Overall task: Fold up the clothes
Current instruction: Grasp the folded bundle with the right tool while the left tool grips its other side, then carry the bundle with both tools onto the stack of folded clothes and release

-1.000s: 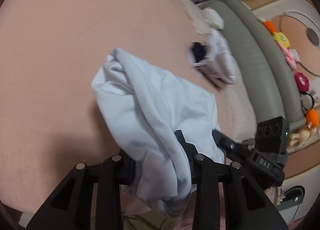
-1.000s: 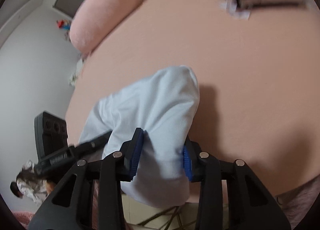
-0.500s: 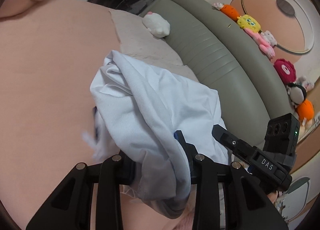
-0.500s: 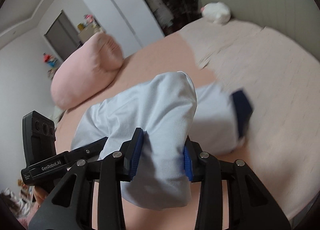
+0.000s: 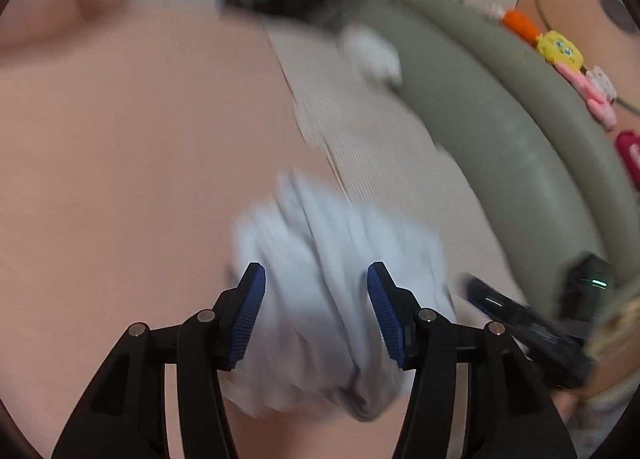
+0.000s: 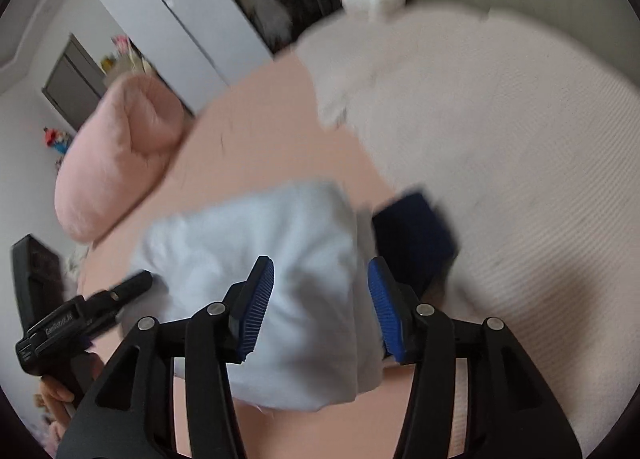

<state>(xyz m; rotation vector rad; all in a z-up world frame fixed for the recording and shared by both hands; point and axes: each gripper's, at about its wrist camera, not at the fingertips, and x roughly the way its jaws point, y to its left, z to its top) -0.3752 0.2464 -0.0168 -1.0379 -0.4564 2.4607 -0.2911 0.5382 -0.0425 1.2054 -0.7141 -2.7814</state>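
Both tools' jaws had just been opening. The left gripper (image 5: 316,295) stood apart with the pale blue-white folded cotton garment (image 5: 332,299) lying between its blue ribbed pads (image 5: 248,315), no clear squeeze visible. The right gripper (image 6: 320,295) looked the same, pads wide, cloth between them and seemingly released.

The garment lay as a compact bundle on the peach-pink bedsheet (image 5: 120,179), just beside the seam where the beige ribbed blanket (image 6: 520,139) began. I judged this piece folded and being set down on the stack; release nearly done, retreat left.

A dark navy folded item (image 6: 412,235) touched the garment's edge on the blanket side, likely stacked earlier.

Hard to read: heavy motion blur in both views, garment edges smeared, fold count unclear. Whether more clothes waited was out of sight.
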